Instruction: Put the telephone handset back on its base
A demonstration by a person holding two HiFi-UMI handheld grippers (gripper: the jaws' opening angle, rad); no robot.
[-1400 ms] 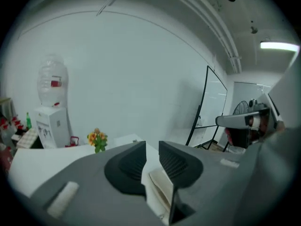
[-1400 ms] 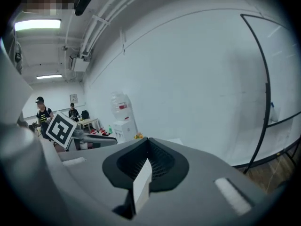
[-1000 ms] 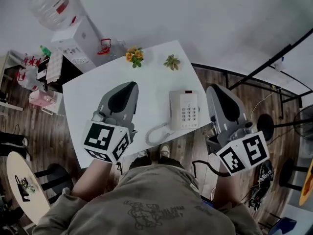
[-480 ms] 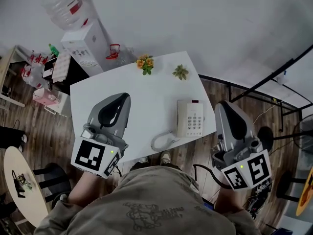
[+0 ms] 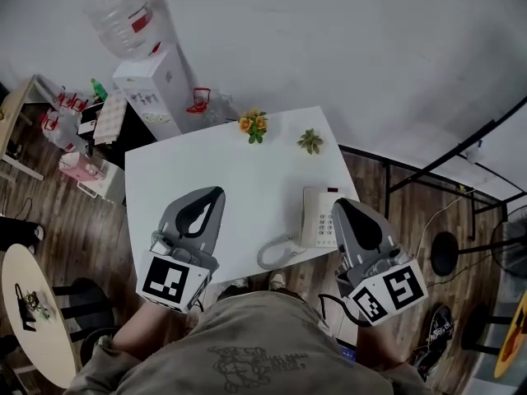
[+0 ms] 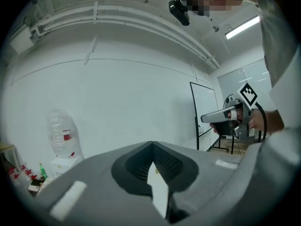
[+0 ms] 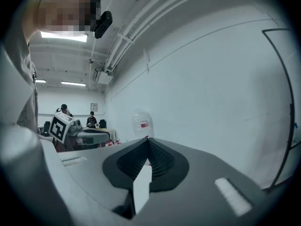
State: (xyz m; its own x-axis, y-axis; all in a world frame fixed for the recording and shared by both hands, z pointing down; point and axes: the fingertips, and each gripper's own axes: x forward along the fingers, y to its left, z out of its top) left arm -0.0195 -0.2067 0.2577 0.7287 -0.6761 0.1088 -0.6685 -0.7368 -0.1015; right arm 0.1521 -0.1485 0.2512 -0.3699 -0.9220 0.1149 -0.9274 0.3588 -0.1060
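Telephone (image 5: 315,217) partly behind right gripper (image 5: 340,204), left gripper (image 5: 216,192) apart, jaws together

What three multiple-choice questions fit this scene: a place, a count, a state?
1. Where on the table is the telephone? A far left corner; B the corner nearest the right hand-held gripper; C dead centre.
2. How many small plants stand on the table? A one; B two; C four.
3. The left hand-held gripper's jaws are: A wide apart; B clamped on a cup; C together, empty.
B: that gripper overlaps it in the head view. B: one orange-flowered, one green. C: the tips meet on nothing.
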